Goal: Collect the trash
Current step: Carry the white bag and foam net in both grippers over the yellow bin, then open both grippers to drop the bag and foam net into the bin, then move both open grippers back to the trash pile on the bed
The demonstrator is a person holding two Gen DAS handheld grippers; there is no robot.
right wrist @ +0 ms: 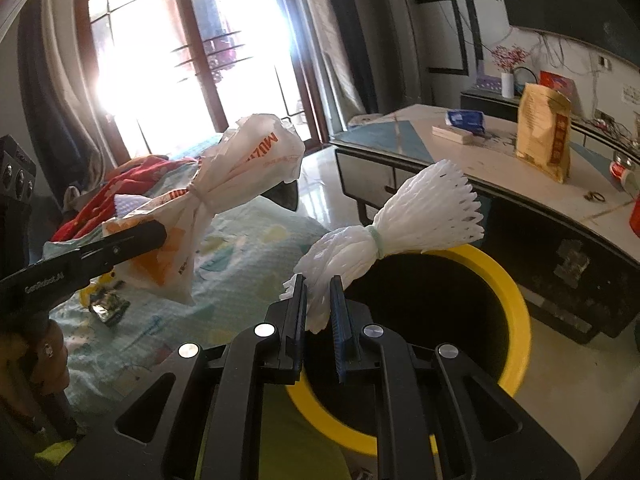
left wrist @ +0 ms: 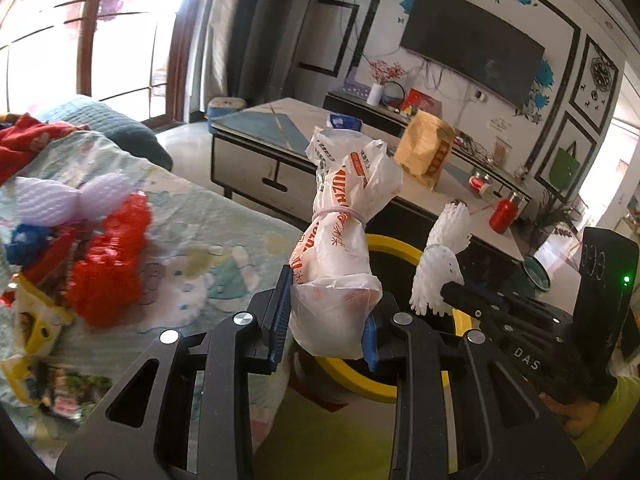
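Trash in both grippers, held over a yellow-rimmed black bin (right wrist: 516, 304) beside a bed. Left gripper (left wrist: 326, 320) clamped on a white plastic bag (left wrist: 340, 240) with orange print, jaws narrowed around its lower bulge, blue pads (left wrist: 280, 312) pressed to each side; bag cinched at the waist by a pale elastic band (left wrist: 340, 212), upper half fanned upward. Right gripper (right wrist: 320, 312) pinched nearly closed on the tail of a white foam fruit net (right wrist: 400, 232), likewise tied at the middle, flared end spread above the bin's dark opening. Seen from the right wrist, bag to the left of the net and apart from it, hanging partly over the bedspread (right wrist: 240, 256). More litter on the bed in the left wrist view: a red foam net (left wrist: 108, 264), a pale lilac net (left wrist: 72, 196) just above it, yellow-edged wrappers (left wrist: 36, 320) near the frame's edge, blurred and hard to identify further. Behind the bin, a low table (right wrist: 500, 176) with a gold packet (right wrist: 544, 144) standing upright and a blue packet (right wrist: 464, 118) lying on a flat box. Dark television (left wrist: 472, 52) on the far wall, sunlit glass doors (right wrist: 192, 52) at the back. Yellow-green sleeve (left wrist: 620, 420) at the lower right of the left wrist view.
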